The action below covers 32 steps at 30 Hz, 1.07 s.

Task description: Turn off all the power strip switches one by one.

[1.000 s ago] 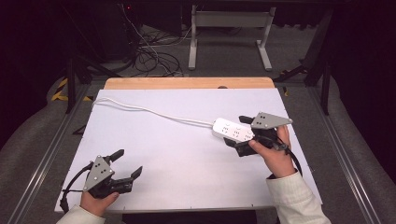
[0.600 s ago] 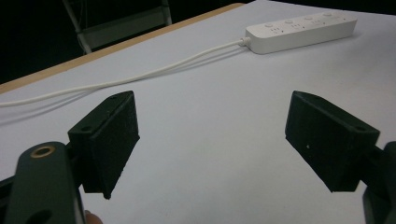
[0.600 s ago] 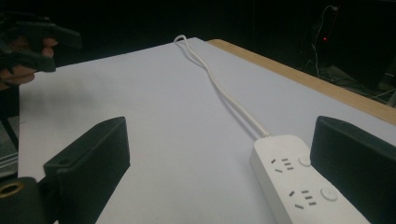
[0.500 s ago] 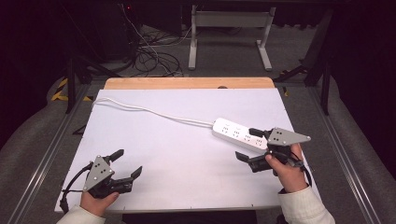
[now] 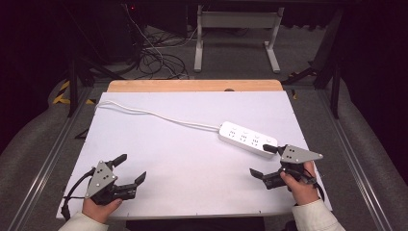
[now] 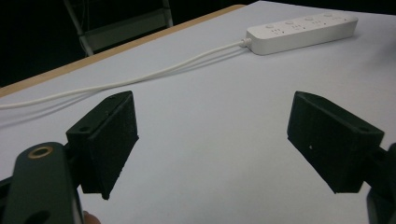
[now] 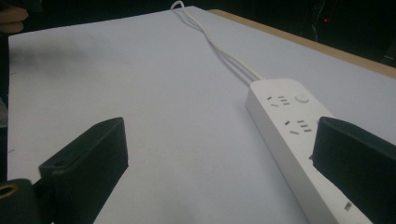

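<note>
The left tongs (image 6: 212,140) stand wide apart over the white bench (image 6: 210,186); beyond, a white power strip (image 6: 301,33) trails its cord (image 6: 140,79).

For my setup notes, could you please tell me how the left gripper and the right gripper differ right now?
The left gripper sits at the table's near left corner, far from the power strip; the right gripper sits near right, one jaw beside the strip's end. Both are open and hold nothing.
</note>
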Motion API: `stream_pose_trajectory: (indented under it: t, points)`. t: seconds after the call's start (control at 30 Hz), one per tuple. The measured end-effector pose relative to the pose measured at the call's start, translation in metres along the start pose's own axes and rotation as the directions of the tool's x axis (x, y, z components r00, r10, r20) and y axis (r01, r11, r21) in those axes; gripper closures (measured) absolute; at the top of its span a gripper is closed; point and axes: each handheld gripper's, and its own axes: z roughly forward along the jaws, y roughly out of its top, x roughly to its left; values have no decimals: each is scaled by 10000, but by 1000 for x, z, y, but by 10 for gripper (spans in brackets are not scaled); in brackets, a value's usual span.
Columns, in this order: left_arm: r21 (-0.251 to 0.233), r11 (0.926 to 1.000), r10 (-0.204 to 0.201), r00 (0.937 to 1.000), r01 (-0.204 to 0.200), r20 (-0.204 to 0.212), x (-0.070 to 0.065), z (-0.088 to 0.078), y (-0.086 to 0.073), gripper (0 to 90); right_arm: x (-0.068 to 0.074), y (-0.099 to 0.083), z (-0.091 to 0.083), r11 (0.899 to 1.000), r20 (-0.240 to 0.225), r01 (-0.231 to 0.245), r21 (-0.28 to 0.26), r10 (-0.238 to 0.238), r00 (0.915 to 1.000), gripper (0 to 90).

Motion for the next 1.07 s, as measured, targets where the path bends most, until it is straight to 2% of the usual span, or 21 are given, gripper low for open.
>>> stream_pose_trajectory:
  t: [0.17, 0.27, 0.4, 0.5, 0.53, 0.6, 0.77, 0.83, 0.93, 1.07]
  points:
    - [-49, 9997, -244, 9995, 245, 205, 2, -2, 0, 159, 1, -11, 3, 9996, -111, -118, 272, 121, 9999, 43]
    - [-41, 9995, -308, 9994, 309, 178, 3, -2, 0, 158, 1, -17, 6, 9984, -100, -182, 542, 188, 9998, 47]
    - [3, 10000, -71, 9999, 71, 114, 4, -2, -1, 158, 2, -25, 8, 9976, -154, -344, 600, 353, 9993, 50]
    - [41, 10000, -10, 9999, 9, 119, 2, -1, -2, 157, 5, -30, 10, 9959, -74, -264, 869, 271, 9996, 53]
    - [52, 9999, 149, 9999, -149, 85, 3, -1, -1, 157, 5, -31, 11, 9953, -75, -210, 949, 218, 9997, 52]
    - [56, 9999, 121, 9998, -122, 136, 2, 0, -1, 157, 6, -32, 12, 9944, -108, -111, 1052, 123, 9999, 51]
    - [93, 10000, 1, 9999, -3, 171, 3, 1, -1, 157, 5, -30, 10, 9969, 147, -126, 774, 114, 9998, 50]
    - [106, 9997, -221, 9995, 219, 239, 3, 2, -1, 158, 5, -29, 9, 9973, 239, -163, 716, 146, 9996, 50]
    - [91, 9995, -300, 9992, 298, 267, 5, 2, -2, 158, 4, -28, 7, 9981, 379, -251, 554, 230, 9990, 54]
    - [93, 9999, -95, 9998, 94, 154, 5, 2, -2, 159, 3, -27, 4, 9984, 436, -385, 415, 367, 9984, 52]
